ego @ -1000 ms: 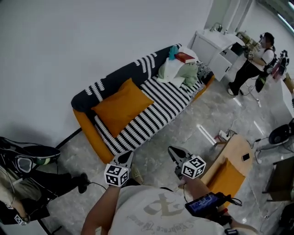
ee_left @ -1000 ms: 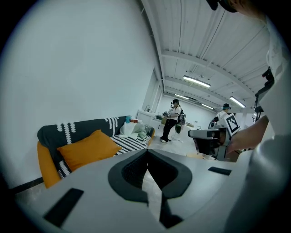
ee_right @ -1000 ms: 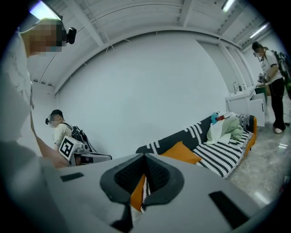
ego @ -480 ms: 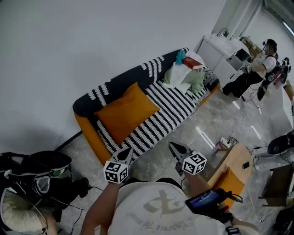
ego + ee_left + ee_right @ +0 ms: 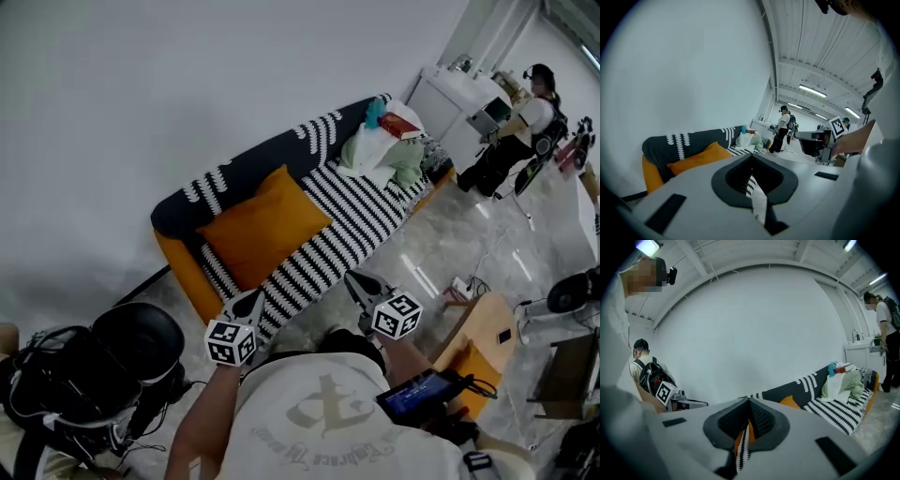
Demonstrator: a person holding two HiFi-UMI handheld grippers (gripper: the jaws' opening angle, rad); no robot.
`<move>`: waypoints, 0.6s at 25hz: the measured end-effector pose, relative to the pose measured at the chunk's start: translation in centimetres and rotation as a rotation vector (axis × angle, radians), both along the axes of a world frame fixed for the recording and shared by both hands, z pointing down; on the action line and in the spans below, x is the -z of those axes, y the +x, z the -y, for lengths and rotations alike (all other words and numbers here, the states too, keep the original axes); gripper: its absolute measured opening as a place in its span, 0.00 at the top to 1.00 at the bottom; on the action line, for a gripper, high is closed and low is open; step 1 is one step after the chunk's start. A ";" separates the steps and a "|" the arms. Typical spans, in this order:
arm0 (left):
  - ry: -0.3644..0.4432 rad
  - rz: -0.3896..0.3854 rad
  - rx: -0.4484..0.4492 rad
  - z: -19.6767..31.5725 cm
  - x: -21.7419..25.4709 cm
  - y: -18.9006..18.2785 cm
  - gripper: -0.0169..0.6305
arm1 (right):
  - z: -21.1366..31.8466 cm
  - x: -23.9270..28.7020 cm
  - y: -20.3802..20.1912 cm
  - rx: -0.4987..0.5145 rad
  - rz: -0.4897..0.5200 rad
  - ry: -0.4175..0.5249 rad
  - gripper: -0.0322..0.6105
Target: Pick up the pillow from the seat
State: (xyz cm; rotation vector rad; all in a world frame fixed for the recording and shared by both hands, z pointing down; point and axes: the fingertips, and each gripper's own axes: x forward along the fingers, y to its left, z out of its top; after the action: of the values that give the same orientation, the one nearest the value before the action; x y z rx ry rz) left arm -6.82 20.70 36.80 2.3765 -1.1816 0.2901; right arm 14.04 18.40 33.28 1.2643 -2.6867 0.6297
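Head view with both gripper views. The left gripper [image 5: 249, 304] and the right gripper [image 5: 360, 285] were held side by side, well apart, in front of the wearer's chest, each with its marker cube behind the jaws. In the left gripper view the left gripper's [image 5: 751, 176] jaws were pressed together, pad against pad; the right gripper view showed the right gripper [image 5: 747, 420] closed in the same way. Neither tool touched the furniture.

The pillow [image 5: 262, 228], orange and square, lay on the seat of the sofa [image 5: 242, 171], propped against the dark backrest at the sofa's near end. In the head view it stood at about 12 o'clock from the left gripper and at about 10 o'clock from the right, clear of both. It also appeared beyond the closed jaws in the left gripper view [image 5: 698, 157].

At 1 o'clock from the pillow, on the far end of the striped seat, sat a pile of clothes [image 5: 380, 155] with a red book [image 5: 405, 126] on top. A person [image 5: 518, 127] stood at 2 o'clock across the room. A wooden chair [image 5: 480, 319] stood at 3 o'clock from the right gripper, and a black bag [image 5: 127, 352] at 9 o'clock from the left.
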 end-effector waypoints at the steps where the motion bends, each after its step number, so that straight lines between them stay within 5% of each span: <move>1: 0.004 0.002 0.006 -0.2 0.6 -0.2 0.96 | -0.2 0.3 -0.2 0.005 -0.001 -0.003 0.93; 15: -0.037 0.034 0.119 11.7 -4.5 -4.8 0.96 | 14.6 -5.6 -5.1 0.137 -0.005 -0.030 0.93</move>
State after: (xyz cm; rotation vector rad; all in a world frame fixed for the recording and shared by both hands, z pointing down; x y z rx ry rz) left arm -11.64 9.01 41.28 2.2675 -1.3165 0.3110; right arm 8.99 3.85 38.86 1.0614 -2.7199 0.6463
